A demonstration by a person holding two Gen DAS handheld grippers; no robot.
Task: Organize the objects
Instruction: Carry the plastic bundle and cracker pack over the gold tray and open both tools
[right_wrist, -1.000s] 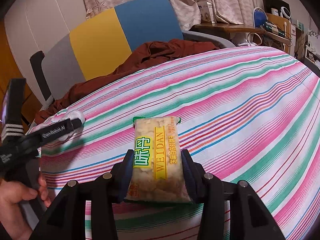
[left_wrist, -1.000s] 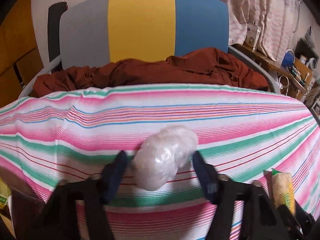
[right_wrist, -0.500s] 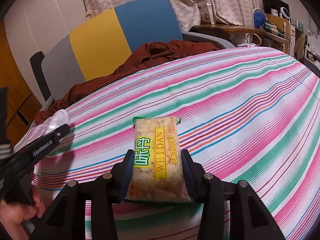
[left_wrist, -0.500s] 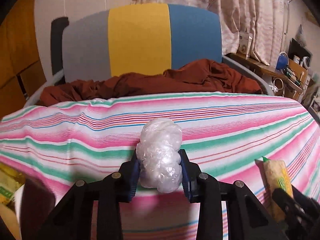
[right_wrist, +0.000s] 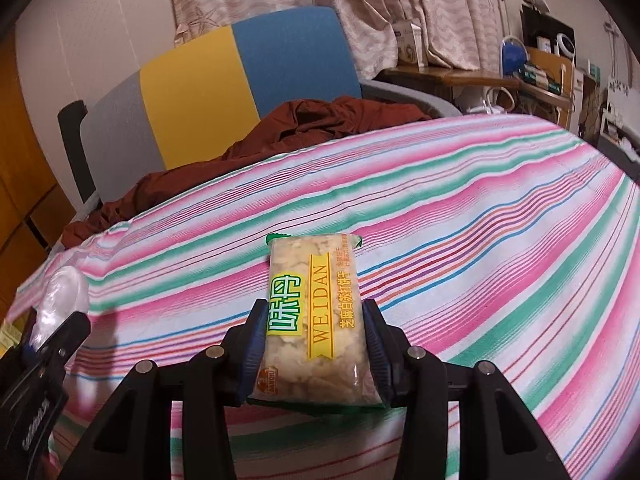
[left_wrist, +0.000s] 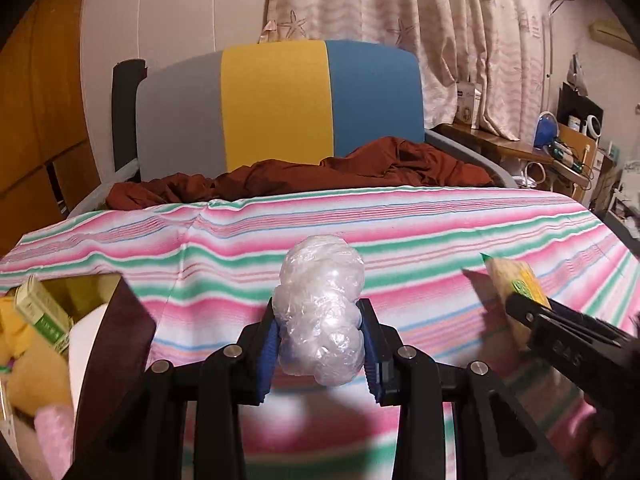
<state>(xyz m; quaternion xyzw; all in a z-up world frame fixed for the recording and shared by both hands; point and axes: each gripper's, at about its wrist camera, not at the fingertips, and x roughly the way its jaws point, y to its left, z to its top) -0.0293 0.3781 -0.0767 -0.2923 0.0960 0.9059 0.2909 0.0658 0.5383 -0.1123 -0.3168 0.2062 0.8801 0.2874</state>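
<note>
A crumpled clear plastic bundle (left_wrist: 320,312) sits squeezed between the blue pads of my left gripper (left_wrist: 319,350), lifted above the striped cloth (left_wrist: 420,232). My right gripper (right_wrist: 314,350) is shut on a cracker packet (right_wrist: 314,320) with yellow and green print, held over the same cloth. In the left wrist view the cracker packet (left_wrist: 516,280) and the right gripper show at the right edge. The right wrist view catches the plastic bundle (right_wrist: 60,300) and the left gripper at the far left.
A dark-walled box (left_wrist: 116,340) at lower left holds a green-and-white carton (left_wrist: 44,312), yellow soft items and something pink. A rust-brown garment (left_wrist: 320,176) lies on a grey, yellow and blue chair (left_wrist: 276,108) behind the table. A cluttered desk (right_wrist: 540,72) stands at right.
My left gripper shut on the plastic bundle, lifted it off the cloth and drew back toward the left; the box has come into view. The right gripper kept still with the packet.
</note>
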